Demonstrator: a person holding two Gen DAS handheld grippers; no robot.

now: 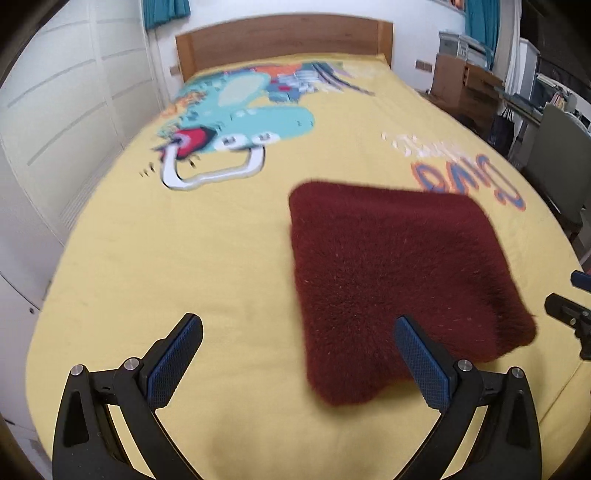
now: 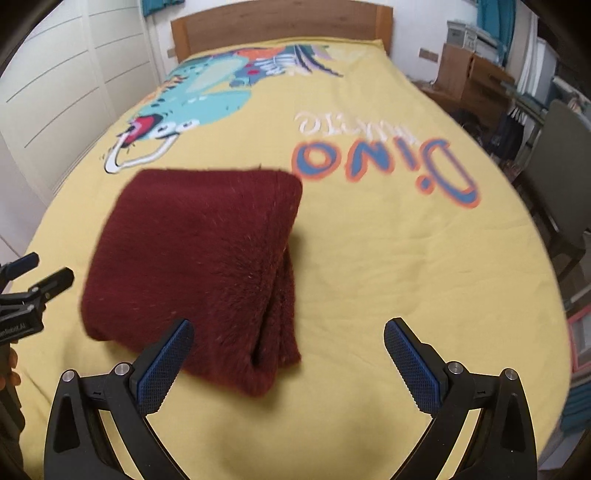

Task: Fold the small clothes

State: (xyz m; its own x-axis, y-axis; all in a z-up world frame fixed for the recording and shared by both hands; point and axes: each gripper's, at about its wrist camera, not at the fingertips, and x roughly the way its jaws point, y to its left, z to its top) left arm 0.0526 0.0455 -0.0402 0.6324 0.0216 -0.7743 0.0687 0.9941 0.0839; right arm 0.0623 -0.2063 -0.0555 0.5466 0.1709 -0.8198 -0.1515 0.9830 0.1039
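A folded maroon garment (image 1: 399, 284) (image 2: 199, 273) of fuzzy, long-napped fleece lies on the yellow bedspread (image 1: 184, 258) (image 2: 388, 277), a soft squarish bundle with rounded corners. From my right wrist camera I see its layers stacked at the edge nearer me, a deep crease parting two thick plush folds.

My left claw (image 1: 297, 360) hangs just above the bedspread, its two arms spread wide and holding nothing. Its fingers (image 1: 173, 363) are black hard plastic with silver rivets, faced with blue pads in a fine diamond grid. The right-hand finger overlaps the garment's near edge in my view; I cannot tell whether it touches the fleece.

My right claw (image 2: 288, 363) is likewise spread apart and empty, of the same black plastic and blue textured pads. The garment sits ahead of it and to the left, its near corner passing behind the left-hand finger.

The bedspread is smooth, flat-woven cloth printed beyond the garment with a teal cartoon dinosaur (image 1: 236, 122) (image 2: 192, 99) and, to the garment's right, blue-and-orange "Dino" lettering (image 1: 469, 177) (image 2: 384, 162). A plain wooden headboard (image 1: 284, 40) (image 2: 280, 26) closes the far end of the bed. Both views are slightly blurred.
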